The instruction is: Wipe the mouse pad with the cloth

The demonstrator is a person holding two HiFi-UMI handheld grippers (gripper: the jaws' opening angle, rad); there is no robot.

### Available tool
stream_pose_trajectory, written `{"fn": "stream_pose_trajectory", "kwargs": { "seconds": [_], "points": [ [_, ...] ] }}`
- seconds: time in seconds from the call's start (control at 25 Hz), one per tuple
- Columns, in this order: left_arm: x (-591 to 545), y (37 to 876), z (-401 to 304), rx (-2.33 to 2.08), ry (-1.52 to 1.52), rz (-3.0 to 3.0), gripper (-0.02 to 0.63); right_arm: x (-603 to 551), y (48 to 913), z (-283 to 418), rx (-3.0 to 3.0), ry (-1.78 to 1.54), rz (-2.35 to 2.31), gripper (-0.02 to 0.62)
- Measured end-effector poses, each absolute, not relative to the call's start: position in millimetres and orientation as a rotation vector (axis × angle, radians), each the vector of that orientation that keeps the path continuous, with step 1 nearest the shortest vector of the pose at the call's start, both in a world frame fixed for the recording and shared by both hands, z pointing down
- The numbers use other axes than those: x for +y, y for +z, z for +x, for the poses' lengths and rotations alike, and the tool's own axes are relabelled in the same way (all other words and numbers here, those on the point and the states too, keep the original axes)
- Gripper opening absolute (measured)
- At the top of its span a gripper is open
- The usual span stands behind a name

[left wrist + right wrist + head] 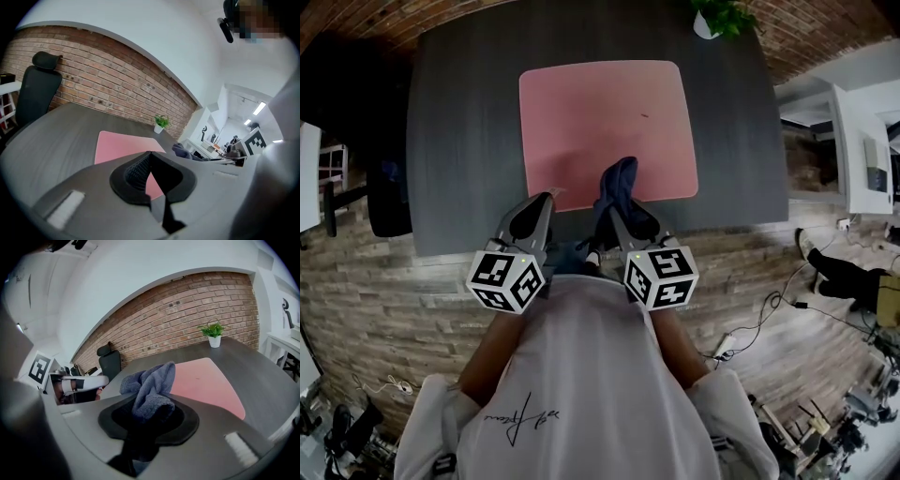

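While the right gripper [616, 212] is clamping down on the cloth [617, 182], that cloth is showing as a fluffy blue-grey bundle, bunching up and poking out past the jaw tips. It is sitting over the near edge of the mouse pad [605, 122], though whether it is touching the surface I cannot tell. The pad is lying flat in the middle of the dark grey table [459, 122], pink with rounded corners, carrying one small dark speck [643, 115] right of centre. The left gripper [547, 198] is hanging by the pad's near left corner, jaws pressing together on nothing. Over at the table's far right corner, a white pot [704, 27] is holding a small green plant [727, 13].
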State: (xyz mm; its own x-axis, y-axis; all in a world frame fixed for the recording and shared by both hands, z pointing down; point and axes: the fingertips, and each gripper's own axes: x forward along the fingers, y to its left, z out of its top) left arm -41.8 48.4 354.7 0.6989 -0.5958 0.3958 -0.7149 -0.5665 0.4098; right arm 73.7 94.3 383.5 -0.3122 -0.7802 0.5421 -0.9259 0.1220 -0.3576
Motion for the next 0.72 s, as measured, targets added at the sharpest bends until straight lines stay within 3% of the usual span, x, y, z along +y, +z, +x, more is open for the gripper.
{"fn": "stream_pose_trajectory", "kwargs": {
  "seconds": [0.72],
  "points": [
    [-13,352,-31,-0.856,0.213,2.430,0.003,22,394,102,-2.050,0.870,1.796,0.109]
  ]
}}
